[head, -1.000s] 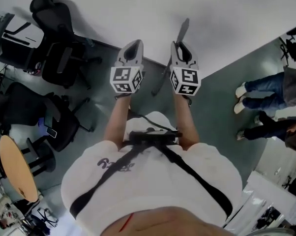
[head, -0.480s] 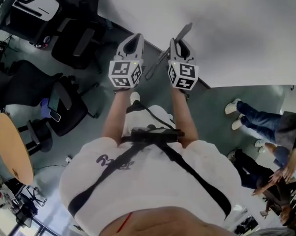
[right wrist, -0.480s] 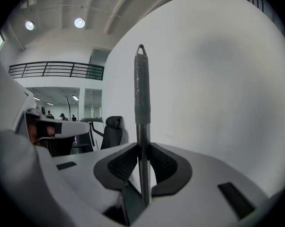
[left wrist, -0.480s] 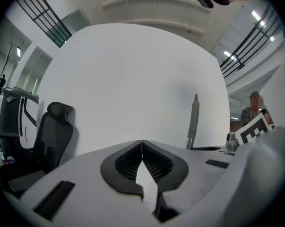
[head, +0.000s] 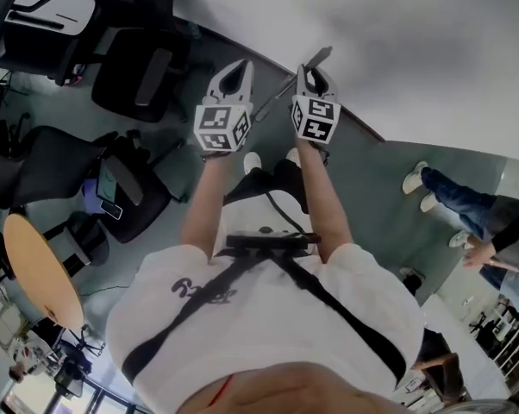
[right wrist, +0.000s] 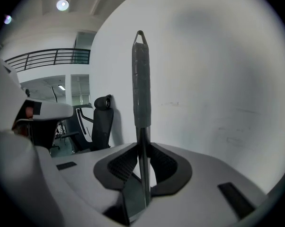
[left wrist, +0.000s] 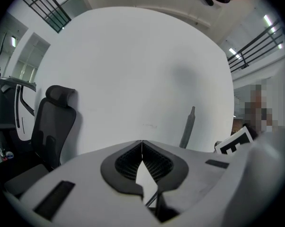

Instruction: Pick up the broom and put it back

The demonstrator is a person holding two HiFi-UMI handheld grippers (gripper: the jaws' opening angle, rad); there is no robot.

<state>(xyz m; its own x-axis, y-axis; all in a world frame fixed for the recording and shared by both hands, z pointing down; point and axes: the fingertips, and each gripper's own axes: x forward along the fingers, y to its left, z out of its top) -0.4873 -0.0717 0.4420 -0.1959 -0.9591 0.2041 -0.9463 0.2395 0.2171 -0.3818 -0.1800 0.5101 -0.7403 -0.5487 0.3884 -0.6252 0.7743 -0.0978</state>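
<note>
- My right claw [right wrist: 142, 144] is clenched on the broom [right wrist: 141, 79] handle, which rises straight up between its jaws.
- My left claw [left wrist: 141, 145] is pinched closed and empty, with the broom just right of it.
- The white wall [right wrist: 218, 79] ahead is probably close.

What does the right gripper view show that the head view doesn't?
Only the right gripper view: the right gripper with its jaws closed on the broom at its thin metal shaft, the grey grip rising above them, plus a ceiling light and a balcony railing. Only the head view: the person's torso with black straps, the left gripper, a round wooden table and bystanders' legs. Both: the broom, the white wall and a black office chair.
</note>
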